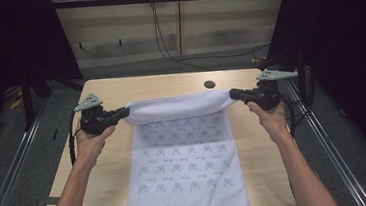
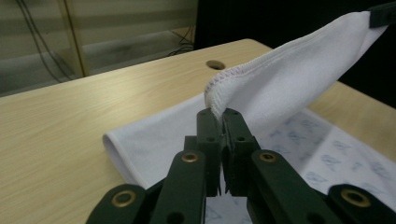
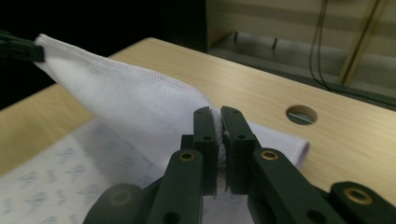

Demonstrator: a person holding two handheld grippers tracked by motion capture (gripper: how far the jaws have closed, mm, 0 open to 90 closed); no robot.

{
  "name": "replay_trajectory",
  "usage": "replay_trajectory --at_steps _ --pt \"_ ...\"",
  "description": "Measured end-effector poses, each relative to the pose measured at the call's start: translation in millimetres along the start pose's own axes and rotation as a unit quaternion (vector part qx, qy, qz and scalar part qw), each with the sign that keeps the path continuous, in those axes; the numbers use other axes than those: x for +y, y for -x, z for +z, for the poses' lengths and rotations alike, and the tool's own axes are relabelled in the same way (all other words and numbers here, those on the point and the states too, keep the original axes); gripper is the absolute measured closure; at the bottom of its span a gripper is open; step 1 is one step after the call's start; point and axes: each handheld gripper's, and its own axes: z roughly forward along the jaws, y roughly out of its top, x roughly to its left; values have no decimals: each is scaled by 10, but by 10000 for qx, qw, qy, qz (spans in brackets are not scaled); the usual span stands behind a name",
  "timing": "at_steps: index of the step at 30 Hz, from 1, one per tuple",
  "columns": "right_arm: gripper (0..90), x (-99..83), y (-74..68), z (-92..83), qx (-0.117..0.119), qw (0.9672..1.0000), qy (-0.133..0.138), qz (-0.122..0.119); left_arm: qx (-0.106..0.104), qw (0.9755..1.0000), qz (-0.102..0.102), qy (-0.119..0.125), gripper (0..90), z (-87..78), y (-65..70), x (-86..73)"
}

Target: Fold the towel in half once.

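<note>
In the high view, a white cloth (image 1: 184, 170) printed with small blue figures is lying on the pale wooden table (image 1: 258, 126), its near edge reaching the table's front. Its far end is being held up off the table between the two hands, so the plain white underside is facing the camera as a rolled-over band. The left gripper (image 1: 121, 113) is pinching the band's left corner and the right gripper (image 1: 234, 95) is pinching its right corner, both pointing inward toward each other.

The left gripper view is showing what the high view cannot: the black jaws are clamped tight on the stitched hem of the cloth (image 2: 280, 88), and the cloth is stretching away to the other gripper at the upper right edge. A round hole (image 2: 215, 64) in the table is lying beyond it.

The right gripper view is showing its own jaws likewise clenched on the cloth (image 3: 130, 102) corner, with the printed side lying flat below.
</note>
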Motion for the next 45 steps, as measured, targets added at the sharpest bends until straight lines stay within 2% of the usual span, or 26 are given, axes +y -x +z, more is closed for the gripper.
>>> replay_trajectory --at_steps 2,3,4,6,7,9,11,15,19,20,21,22,23,26,28,30,35,37,38,39,40,41,42,43,44,45 --pt "856 -5 -46 -57 44 10000 -10 -77 -149 9999 59 1 871 -112 83 13" --pt "856 -21 -134 -159 100 9997 -91 -207 -160 9998 148 -35 871 -162 135 15" --pt "856 -21 -134 -159 100 9997 -91 -207 -148 9997 209 -51 871 -214 189 17" --pt "856 -46 -248 -333 151 9993 -136 -328 -254 9994 250 4 871 -334 272 22" --pt "856 -46 -248 -333 151 9993 -136 -328 -253 9992 321 -10 871 -389 318 31" --pt "855 -42 -349 -507 192 9987 -153 -453 -268 9983 507 -95 869 -491 407 35" --pt "855 -49 -378 -558 233 9985 -141 -465 -286 9976 588 -221 869 -571 486 -7" --pt "855 -179 -505 -667 361 9976 -238 -534 -428 9970 562 -305 869 -637 560 -188" --pt "855 -524 -576 -682 491 9964 -543 -421 -656 9958 457 -456 866 -656 589 -430" --pt "855 -590 -590 -688 518 9961 -603 -376 -687 9946 469 -622 866 -665 611 -540" --pt "855 -657 -607 -695 575 9958 -625 -339 -687 9946 469 -622 866 -665 611 -540" --pt "855 -724 -630 -700 626 9954 -659 -304 -708 9940 436 -709 866 -674 639 -644" --pt "855 -724 -630 -700 626 9954 -659 -304 -708 9940 436 -709 865 -674 639 -644" --pt "855 -962 -730 -708 740 9926 -911 -301 -759 9923 416 -882 863 -695 683 -832" --pt "854 -1012 -745 -716 778 9921 -945 -281 -771 9923 425 -875 864 -707 710 -876" --pt "853 -1090 -776 -735 821 9909 -1028 -292 -807 9903 552 -989 862 -719 762 -948" --pt "849 -1216 -841 -828 944 9901 -1011 -244 -945 9893 463 -1013 860 -751 815 -1075" --pt "849 -1251 -858 -830 988 9894 -1042 -238 -1004 9865 488 -1196 857 -750 839 -1147" --pt "841 -1349 -886 -811 1084 9856 -1276 -228 -1057 9812 551 -1520 851 -731 870 -1242" --pt "841 -1349 -886 -811 1084 9856 -1276 -228 -1057 9812 551 -1520 845 -731 870 -1242" --pt "807 -1464 -893 -754 1141 9787 -1693 -227 -1038 9791 604 -1644 838 -709 885 -1297" --pt "807 -1464 -893 -754 1141 9787 -1693 -227 -1077 9778 510 -1721 838 -678 885 -1357" --pt "805 -1524 -885 -724 1192 9757 -1828 -184 -1116 9749 495 -1864 835 -652 885 -1407" --pt "805 -1634 -889 -676 1249 9703 -2068 -130 -1206 9680 636 -2106 806 -623 896 -1463" --pt "805 -1634 -889 -676 1249 9703 -2068 -130 -1206 9680 636 -2106 797 -623 896 -1463" --pt "799 -1670 -895 -661 1287 9666 -2207 -207 -1272 9672 609 -2112 797 -625 897 -1471"
